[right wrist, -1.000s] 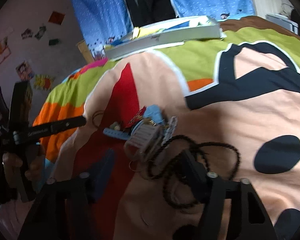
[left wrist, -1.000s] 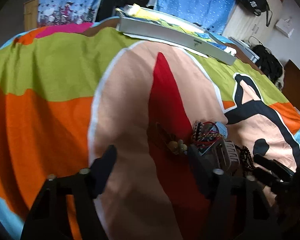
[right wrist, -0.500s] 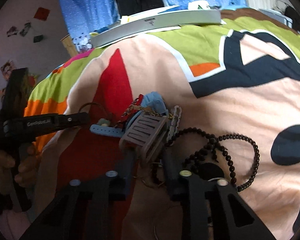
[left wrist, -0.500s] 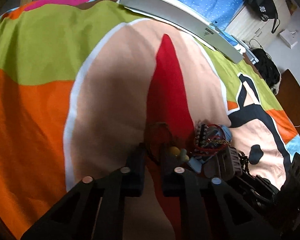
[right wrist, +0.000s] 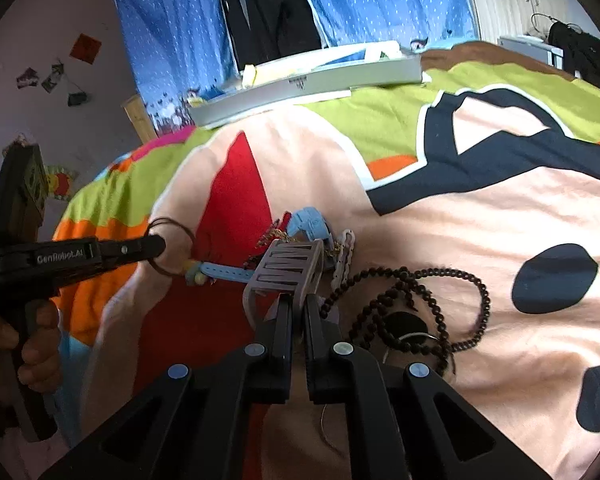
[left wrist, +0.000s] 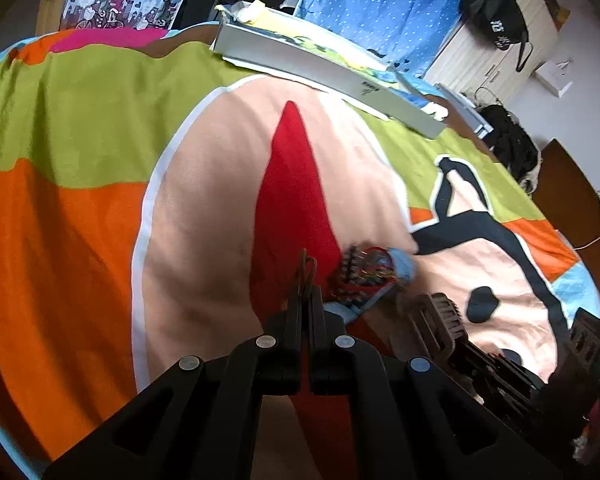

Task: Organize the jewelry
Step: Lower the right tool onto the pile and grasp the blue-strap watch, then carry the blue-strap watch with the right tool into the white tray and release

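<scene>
"GenRobot.AI" is printed on the left gripper [right wrist: 156,245], whose jaws are clamped on a brown cord bracelet [right wrist: 171,248]. At 3 o'clock, a grey hair claw [right wrist: 288,270] is pinched by the right gripper [right wrist: 299,304].

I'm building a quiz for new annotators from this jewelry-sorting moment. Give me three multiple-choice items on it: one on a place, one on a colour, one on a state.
1. Where does the black bead necklace lie relative to the grey hair claw?
A. to its right, on the bedspread
B. far to its left
C. on the long white box

2. What colour is the watch strap beside the claw?
A. yellow
B. light blue
C. black

3. What is the state of the right gripper?
A. wide open above the pile
B. shut on the grey hair claw
C. out of view

Answers: 1 A, the beads sprawl on the bedspread right of the claw. 2 B, the strap is pale blue against the red patch. 3 B, its fingers are closed on the claw's lower end.
</scene>
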`<action>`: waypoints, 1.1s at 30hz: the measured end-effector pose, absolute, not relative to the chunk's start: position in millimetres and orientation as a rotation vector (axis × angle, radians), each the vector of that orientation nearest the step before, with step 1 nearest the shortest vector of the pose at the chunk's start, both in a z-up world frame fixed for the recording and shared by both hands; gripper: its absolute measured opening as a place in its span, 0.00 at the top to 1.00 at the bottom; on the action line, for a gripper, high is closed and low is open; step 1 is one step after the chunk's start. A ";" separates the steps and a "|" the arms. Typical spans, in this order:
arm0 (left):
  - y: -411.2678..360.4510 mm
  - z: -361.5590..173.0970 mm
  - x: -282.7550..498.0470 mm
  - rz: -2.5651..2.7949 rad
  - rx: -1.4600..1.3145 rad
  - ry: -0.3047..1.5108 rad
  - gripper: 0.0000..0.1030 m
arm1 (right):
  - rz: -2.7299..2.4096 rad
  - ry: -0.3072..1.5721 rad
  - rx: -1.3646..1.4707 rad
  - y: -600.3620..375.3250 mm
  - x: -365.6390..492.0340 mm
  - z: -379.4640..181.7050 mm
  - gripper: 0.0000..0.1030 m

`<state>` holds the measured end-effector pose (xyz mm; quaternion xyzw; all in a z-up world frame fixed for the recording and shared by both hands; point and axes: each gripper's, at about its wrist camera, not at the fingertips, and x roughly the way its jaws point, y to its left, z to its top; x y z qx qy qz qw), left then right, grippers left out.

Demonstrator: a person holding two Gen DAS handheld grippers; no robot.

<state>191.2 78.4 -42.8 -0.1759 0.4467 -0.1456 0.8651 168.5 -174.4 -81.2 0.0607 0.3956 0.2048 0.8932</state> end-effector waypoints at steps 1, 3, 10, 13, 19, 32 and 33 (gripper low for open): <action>77.2 -40.3 187.5 -0.314 -0.374 0.935 1.00 | 0.435 0.801 0.142 -178.5 163.7 -77.3 0.95; 75.6 -33.9 176.5 -0.329 -0.375 0.928 1.00 | 0.444 0.778 0.158 -180.5 159.8 -71.4 0.95; 59.7 -15.1 149.9 -0.364 -0.314 0.875 1.00 | 0.501 0.700 0.247 -194.8 144.2 -52.5 0.95; 53.0 -12.5 144.1 -0.382 -0.300 0.857 1.00 | 0.514 0.672 0.258 -197.4 140.8 -45.8 0.95; 43.2 -11.0 141.4 -0.402 -0.266 0.826 1.00 | 0.526 0.654 0.257 -198.0 138.5 -41.6 0.95; 50.3 5.6 160.3 -0.372 -0.273 0.828 1.00 | 0.535 0.629 0.270 -199.7 157.4 -32.0 0.95; 50.8 8.8 162.3 -0.371 -0.271 0.825 1.00 | 0.542 0.627 0.271 -199.5 163.7 -28.7 0.95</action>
